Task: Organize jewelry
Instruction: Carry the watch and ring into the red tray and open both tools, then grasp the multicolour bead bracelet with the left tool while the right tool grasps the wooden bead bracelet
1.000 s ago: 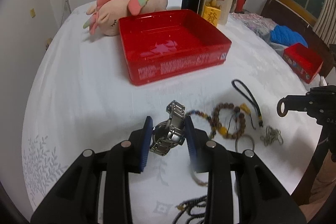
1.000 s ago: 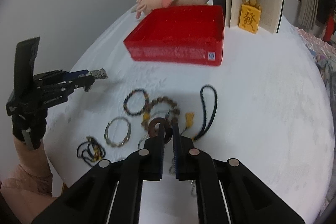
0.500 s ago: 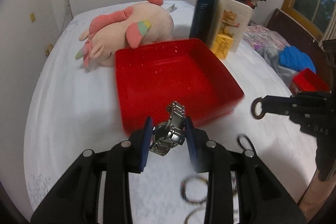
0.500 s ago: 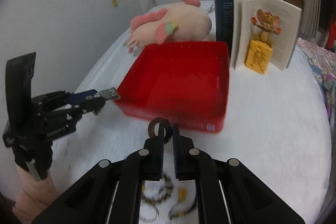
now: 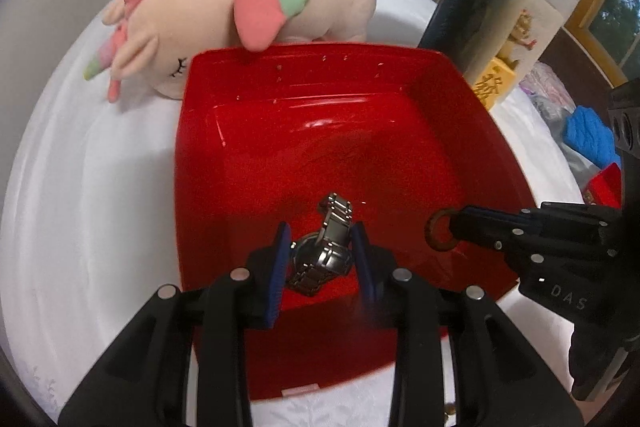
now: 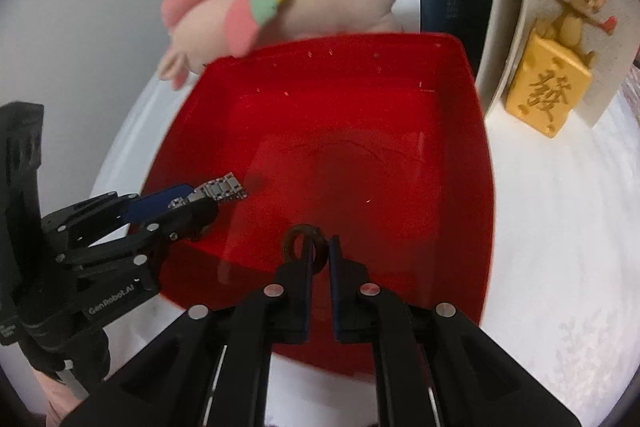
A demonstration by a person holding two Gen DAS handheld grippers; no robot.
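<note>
Steel watch (image 5: 326,251) clamped in left gripper (image 5: 322,247) over red tray (image 5: 280,131); right gripper (image 6: 320,255) pinches brown ring (image 6: 302,243) alongside, over same tray

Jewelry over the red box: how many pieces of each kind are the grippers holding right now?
Silver watch: 1, in the left gripper
Brown ring: 1, in the right gripper
Total: 2, both held above the red box, which has no jewelry lying in it that I can see.
</note>
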